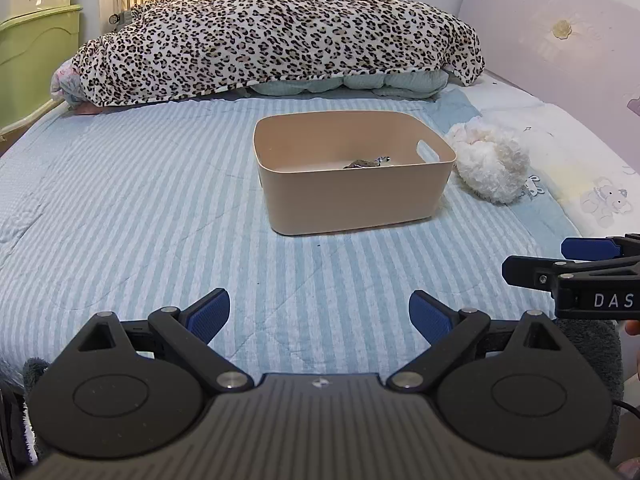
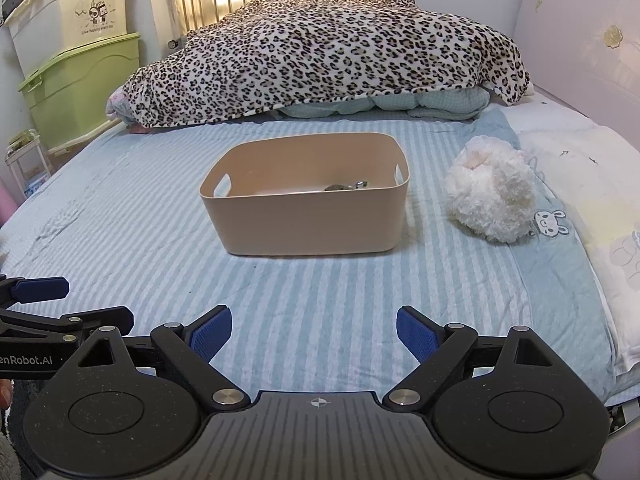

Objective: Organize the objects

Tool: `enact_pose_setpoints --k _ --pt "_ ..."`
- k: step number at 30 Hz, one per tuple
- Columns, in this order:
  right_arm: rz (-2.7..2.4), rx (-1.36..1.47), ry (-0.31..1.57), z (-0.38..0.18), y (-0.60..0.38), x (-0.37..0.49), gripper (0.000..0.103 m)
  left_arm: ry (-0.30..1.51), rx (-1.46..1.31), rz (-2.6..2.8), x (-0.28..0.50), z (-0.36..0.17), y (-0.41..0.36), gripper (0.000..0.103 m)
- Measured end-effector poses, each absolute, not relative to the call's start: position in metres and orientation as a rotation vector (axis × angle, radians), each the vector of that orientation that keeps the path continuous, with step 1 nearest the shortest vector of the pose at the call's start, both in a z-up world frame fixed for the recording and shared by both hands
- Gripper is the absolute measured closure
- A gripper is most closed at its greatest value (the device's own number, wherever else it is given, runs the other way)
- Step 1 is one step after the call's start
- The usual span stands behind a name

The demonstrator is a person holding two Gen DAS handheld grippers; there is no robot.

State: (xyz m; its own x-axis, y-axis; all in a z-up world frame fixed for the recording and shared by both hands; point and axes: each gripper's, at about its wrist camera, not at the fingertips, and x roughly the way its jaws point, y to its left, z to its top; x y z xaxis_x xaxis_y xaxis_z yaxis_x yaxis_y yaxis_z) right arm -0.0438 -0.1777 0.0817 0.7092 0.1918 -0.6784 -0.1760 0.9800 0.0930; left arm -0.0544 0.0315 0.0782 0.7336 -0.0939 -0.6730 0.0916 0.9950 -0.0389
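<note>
A beige plastic bin (image 1: 352, 196) (image 2: 308, 220) stands on the striped blue bedspread, with a small dark object (image 1: 362, 164) (image 2: 338, 187) lying in its bottom. A fluffy white plush item (image 1: 490, 162) (image 2: 494, 194) lies just right of the bin. My left gripper (image 1: 319, 314) is open and empty, low over the bed in front of the bin. My right gripper (image 2: 314, 330) is open and empty too, beside the left one. The right gripper shows at the right edge of the left wrist view (image 1: 536, 262), and the left gripper at the left edge of the right wrist view (image 2: 60, 304).
A leopard-print blanket (image 1: 280, 32) (image 2: 340, 52) is heaped over bedding at the far end of the bed. A pillow (image 2: 580, 160) lies along the right by the pink headboard (image 1: 560, 40). Green and cream storage boxes (image 2: 76, 60) stand at the left.
</note>
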Motion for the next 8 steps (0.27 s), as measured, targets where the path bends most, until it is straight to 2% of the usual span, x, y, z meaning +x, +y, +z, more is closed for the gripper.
enact_pose_setpoints --k 8 --pt "0.208 0.030 0.753 0.0822 -0.1797 -0.0405 0.012 0.731 -0.017 -0.105 -0.0501 0.0769 0.0334 0.006"
